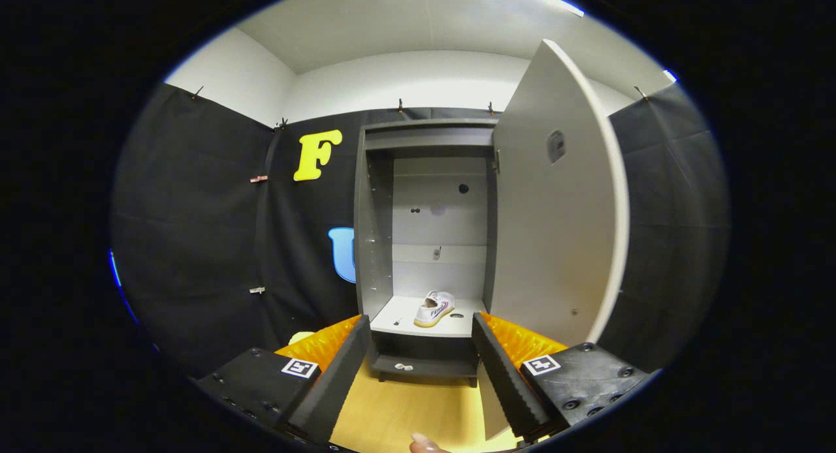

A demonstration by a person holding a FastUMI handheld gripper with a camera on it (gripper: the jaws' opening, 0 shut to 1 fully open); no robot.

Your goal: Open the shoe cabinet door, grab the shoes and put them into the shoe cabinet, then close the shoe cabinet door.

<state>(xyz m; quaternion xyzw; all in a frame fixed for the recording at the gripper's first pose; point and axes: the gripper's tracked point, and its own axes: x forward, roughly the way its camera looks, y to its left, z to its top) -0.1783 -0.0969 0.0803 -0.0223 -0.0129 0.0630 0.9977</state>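
While the gripper (421, 368) sat with its two fingers (336, 374) spread well apart and nothing between them, the shoe cabinet (424, 244) stood straight ahead beyond the fingertips; the fingers weren't touching anything, just framing the bottom of the cabinet. Its door (555, 205) was swung wide open on the cabinet's right side, hinged at the right wall and angled out toward the gripper; there was a small dark fitting high up on the door's inner face, couldn't tell what it was. Inside the cabinet a single white shoe (434, 308) with a tan sole was lying on the lower shelf (398, 319), sitting toward the right half of that shelf, heel end pointing out-ish; a small dark spot was on the shelf just right of the shoe. Below that shelf the cabinet had a low open gap, and something small and pale (403, 367) was lying in there, too tiny to make out. In front of the cabinet was light wooden floor (405, 407); a fingertip (424, 445) poked in near the floor, below the gripper's fingers.
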